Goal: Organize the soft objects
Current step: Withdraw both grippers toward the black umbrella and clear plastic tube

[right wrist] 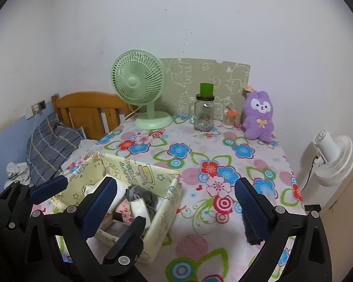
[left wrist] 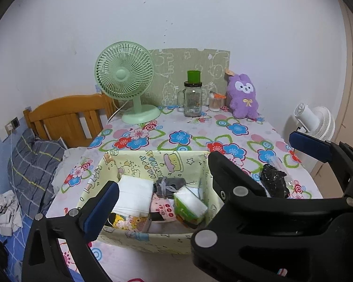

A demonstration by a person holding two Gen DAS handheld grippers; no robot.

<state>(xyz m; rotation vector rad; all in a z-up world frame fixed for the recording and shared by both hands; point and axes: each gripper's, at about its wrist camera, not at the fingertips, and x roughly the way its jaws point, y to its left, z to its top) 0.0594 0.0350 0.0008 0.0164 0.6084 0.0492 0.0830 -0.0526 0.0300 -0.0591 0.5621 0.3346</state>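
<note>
Grippers tilt downward over the flowered worktop [right wrist: 223,155], side by side. The left gripper [left wrist: 162,183] hangs above the yellow fabric box [left wrist: 153,162], jaws spread wide and empty; the right gripper [right wrist: 176,197] is likewise wide open, holding nothing. Folded white cloth [left wrist: 134,195], grey socks [left wrist: 167,184] and tissue packs [left wrist: 188,204] lie inside the box, printed "HAPPY BIRTHDAY".
</note>
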